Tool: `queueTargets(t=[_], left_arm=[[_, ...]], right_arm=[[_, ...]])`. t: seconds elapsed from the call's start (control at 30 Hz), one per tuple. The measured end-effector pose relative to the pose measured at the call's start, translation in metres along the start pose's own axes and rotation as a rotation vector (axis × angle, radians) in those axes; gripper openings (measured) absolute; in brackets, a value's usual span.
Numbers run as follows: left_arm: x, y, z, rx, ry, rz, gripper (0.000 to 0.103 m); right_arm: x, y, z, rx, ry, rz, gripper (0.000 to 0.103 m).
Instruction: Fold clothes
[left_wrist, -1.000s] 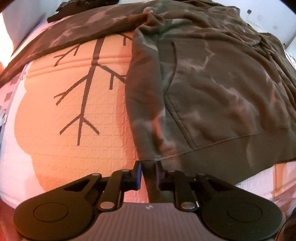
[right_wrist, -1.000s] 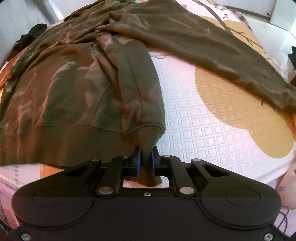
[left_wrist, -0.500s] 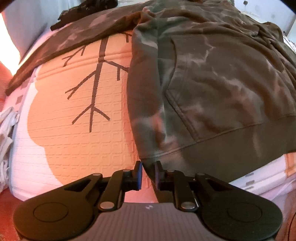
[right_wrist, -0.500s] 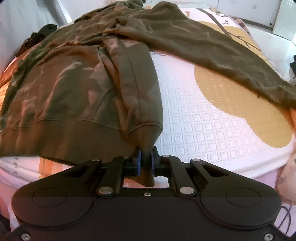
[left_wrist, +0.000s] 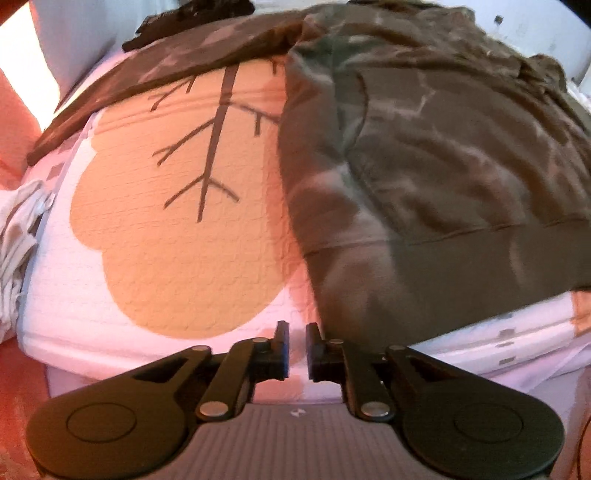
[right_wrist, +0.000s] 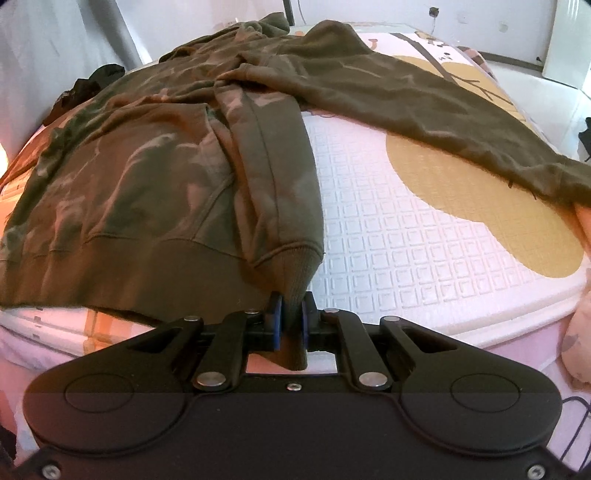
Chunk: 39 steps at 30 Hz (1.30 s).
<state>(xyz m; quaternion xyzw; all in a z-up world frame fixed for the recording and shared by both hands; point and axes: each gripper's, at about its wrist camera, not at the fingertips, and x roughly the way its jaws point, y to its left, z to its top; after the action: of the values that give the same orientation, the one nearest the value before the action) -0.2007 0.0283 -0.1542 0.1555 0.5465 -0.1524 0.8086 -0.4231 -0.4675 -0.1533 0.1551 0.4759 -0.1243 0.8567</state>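
Here, the hoodie's ribbed cuff (right_wrist: 295, 275) is clamped between the right gripper (right_wrist: 291, 319) fingers; the left gripper (left_wrist: 295, 341) is nearly closed, nothing grasped, hoodie hem (left_wrist: 443, 280) just beyond.

Camouflage-green hoodie (right_wrist: 155, 177), pink-and-tan mattress (right_wrist: 406, 236)

A bedroom at home.
Out in front, a bed (right_wrist: 424, 229) with a quilted white cover printed in ochre patches and bare dark branches, a camouflage hoodie (right_wrist: 155, 177) spread flat across it. Off the left edge, a crumpled heap of pale cloth (left_wrist: 18, 240); at the far corner, a dark garment (right_wrist: 85, 88) bunched against the white wall (right_wrist: 66, 37). Beyond the far side, pale floor and a white door frame (right_wrist: 565, 40).
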Motion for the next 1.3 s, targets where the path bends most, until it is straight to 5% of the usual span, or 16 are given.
queueTargets(t=[0.17,0.23,0.3,0.77,0.87,1.3], left_arm=[[-0.010,-0.008,0.009,0.028,-0.067,0.032,0.051],[-0.013,-0.009,0.011,0.027,-0.090,0.032,0.062],[-0.013,-0.011,0.015,0.026,-0.104,0.032,0.064],[0.007,-0.027,0.025,0.007,-0.144,0.001,0.074],[0.015,-0.029,0.025,-0.004,-0.126,-0.014,0.076],[0.031,-0.032,0.024,-0.044,-0.135,-0.078,0.079]], right_arm=[[-0.003,0.001,0.002,0.007,-0.019,0.001,0.015],[-0.004,0.000,0.003,0.021,-0.032,-0.009,0.029],[-0.007,-0.001,0.005,0.036,-0.053,-0.015,0.039],[0.017,-0.007,0.010,0.074,-0.110,-0.006,0.050],[0.021,-0.004,0.008,0.073,-0.116,0.004,0.059],[0.035,0.012,-0.004,0.004,-0.192,-0.051,0.056]])
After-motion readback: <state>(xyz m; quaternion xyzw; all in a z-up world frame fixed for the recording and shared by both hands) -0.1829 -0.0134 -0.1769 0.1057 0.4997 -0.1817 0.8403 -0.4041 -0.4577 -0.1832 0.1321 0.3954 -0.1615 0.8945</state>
